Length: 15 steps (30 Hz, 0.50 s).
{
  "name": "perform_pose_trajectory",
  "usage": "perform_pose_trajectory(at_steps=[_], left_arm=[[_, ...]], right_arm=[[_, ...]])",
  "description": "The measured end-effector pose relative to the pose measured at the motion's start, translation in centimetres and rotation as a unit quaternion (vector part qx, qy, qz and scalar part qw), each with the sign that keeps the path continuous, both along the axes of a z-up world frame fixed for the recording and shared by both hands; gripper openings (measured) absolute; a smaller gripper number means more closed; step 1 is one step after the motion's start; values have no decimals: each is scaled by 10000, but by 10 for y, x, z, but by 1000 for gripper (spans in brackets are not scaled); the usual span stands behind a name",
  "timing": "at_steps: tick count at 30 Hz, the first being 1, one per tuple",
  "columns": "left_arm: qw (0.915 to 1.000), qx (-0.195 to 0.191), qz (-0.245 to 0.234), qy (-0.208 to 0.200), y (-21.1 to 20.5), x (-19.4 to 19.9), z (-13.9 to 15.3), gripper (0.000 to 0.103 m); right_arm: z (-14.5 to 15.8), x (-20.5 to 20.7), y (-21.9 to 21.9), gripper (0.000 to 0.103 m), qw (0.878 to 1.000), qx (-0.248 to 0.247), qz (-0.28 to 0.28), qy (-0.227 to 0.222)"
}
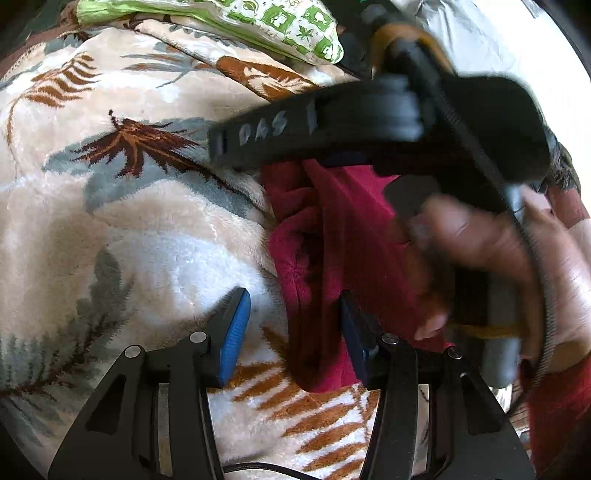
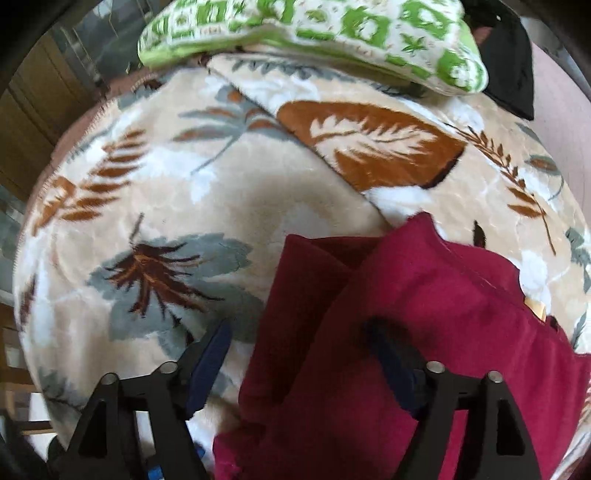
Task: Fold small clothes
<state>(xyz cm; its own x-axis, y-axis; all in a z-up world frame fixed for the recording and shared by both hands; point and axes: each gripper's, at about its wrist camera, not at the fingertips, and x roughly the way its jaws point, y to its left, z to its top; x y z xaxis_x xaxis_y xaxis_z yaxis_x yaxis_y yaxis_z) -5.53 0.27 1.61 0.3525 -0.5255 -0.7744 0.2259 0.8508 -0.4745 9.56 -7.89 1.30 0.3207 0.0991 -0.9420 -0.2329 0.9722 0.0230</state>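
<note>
A dark red garment (image 1: 325, 240) lies crumpled on a leaf-patterned blanket (image 1: 129, 221). My left gripper (image 1: 295, 332) is open. Its blue left pad (image 1: 236, 325) hangs over bare blanket, and its right pad (image 1: 354, 332) is against the cloth's folds. Above it, a hand (image 1: 480, 251) holds the black housing (image 1: 388, 122) of the right-hand tool over the garment. In the right wrist view the red garment (image 2: 424, 295) fills the lower right, with a tan label (image 2: 535, 308) at its edge. My right gripper (image 2: 301, 363) stands wide open. The garment's left edge lies between its fingers, untouched by the pads.
A green-and-white patterned pillow (image 2: 314, 33) lies at the far end of the blanket (image 2: 184, 184), with a black item (image 2: 509, 66) beside it. A turned-over blanket flap (image 2: 369, 147) makes a ridge beyond the garment. Wooden furniture (image 2: 29, 110) stands past the bed's left edge.
</note>
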Motion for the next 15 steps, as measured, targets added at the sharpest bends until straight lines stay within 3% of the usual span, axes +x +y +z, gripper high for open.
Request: perform_pose_trajectory(at_steps=[3, 4, 5, 8, 10, 15], left_arm=[[9999, -112, 48, 26, 5, -1, 0, 49], [9999, -133, 56, 17, 7, 0, 0, 52], [9999, -156, 56, -3, 6, -1, 0, 55], [9996, -254, 37, -87, 2, -6, 3, 64], [9996, -260, -9, -121, -2, -6, 4, 64], [9999, -71, 17, -151, -16, 2, 2, 64]], right_arm=[[0, -3, -1, 76, 9996, -164, 105, -204], [4, -5, -11, 54, 9994, -147, -11, -305], [8, -6, -20, 42, 9994, 39, -75, -323], [16, -8, -61, 23, 9938, 1034, -386, -163], [21, -14, -79, 20, 9866, 1536, -515, -198], [26, -22, -86, 18, 9815, 1832, -479, -278]])
